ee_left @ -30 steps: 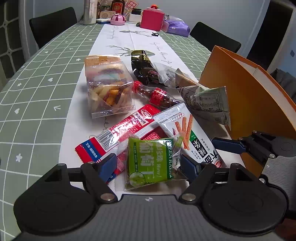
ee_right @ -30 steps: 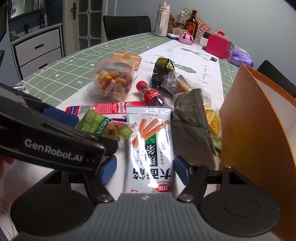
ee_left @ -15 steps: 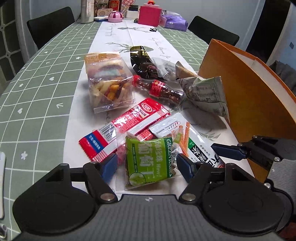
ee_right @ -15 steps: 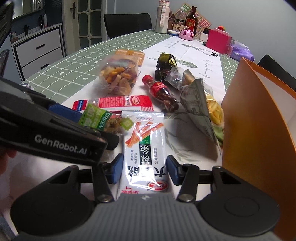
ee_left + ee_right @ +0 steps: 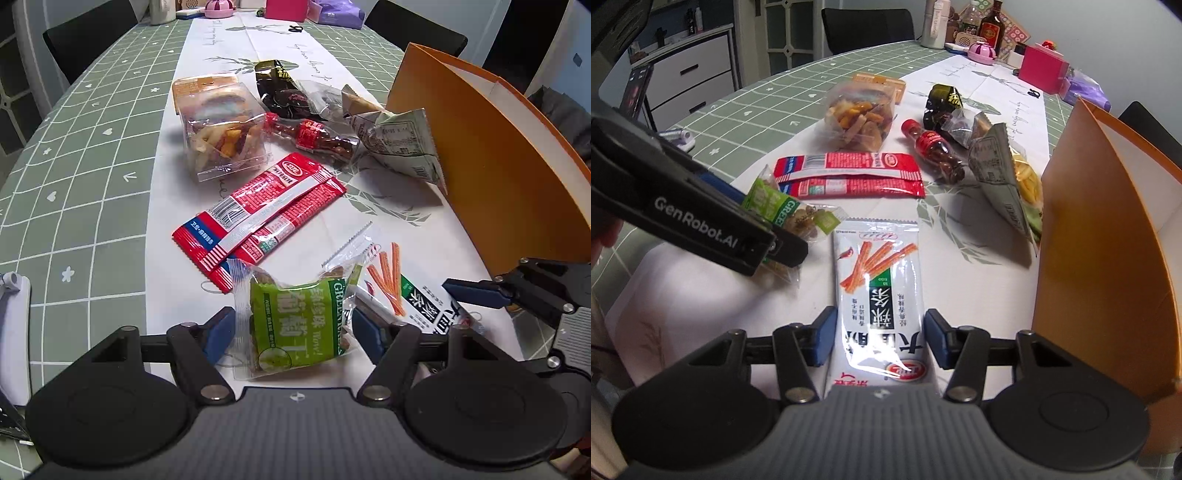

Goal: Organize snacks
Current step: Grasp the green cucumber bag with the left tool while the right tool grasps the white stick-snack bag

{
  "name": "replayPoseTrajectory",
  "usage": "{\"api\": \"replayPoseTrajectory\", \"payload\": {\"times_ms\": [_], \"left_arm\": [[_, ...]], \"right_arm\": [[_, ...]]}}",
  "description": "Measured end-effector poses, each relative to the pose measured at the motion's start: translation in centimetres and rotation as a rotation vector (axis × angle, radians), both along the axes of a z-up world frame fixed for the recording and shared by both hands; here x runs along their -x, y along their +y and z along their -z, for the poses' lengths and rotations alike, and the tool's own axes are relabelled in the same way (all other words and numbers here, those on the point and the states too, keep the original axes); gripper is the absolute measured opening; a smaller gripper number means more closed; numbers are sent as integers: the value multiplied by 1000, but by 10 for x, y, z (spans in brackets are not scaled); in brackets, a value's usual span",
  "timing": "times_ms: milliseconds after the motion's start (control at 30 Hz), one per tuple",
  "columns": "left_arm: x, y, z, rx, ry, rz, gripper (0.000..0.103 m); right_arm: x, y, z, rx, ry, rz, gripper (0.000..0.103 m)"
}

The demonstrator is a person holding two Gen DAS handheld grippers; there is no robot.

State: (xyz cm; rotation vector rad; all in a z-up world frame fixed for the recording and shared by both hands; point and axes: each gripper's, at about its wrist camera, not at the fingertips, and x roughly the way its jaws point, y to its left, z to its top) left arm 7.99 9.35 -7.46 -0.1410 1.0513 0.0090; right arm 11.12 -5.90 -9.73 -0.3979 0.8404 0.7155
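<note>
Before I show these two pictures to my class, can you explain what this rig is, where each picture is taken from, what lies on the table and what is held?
There is no robot here. A person holds a two-finger clamp in each hand, and each clamp carries a camera looking along its blue-padded fingers. One picture is from the left gripper, the other from the right gripper.

The left gripper's jaws have just eased open slightly, yet its pads touch the green raisin packet between them. The right gripper's jaws have just been closing on the white stick-snack packet.

On the green checked table lie two red packets, a clear box of mixed snacks, a small bottle and a grey-green packet. An orange container stands at the right.
</note>
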Motion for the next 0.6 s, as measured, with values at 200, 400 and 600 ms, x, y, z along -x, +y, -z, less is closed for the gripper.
{"api": "replayPoseTrajectory", "payload": {"times_ms": [200, 400, 600], "left_arm": [[-3, 0, 0, 22, -34, -19, 89], [-8, 0, 5, 54, -52, -63, 92], [-11, 2, 8, 72, -41, -72, 92]], "right_arm": [[-8, 1, -3, -26, -7, -4, 68], [-23, 10, -1, -48, 32, 8, 72], [-24, 16, 4, -35, 59, 16, 67]]}}
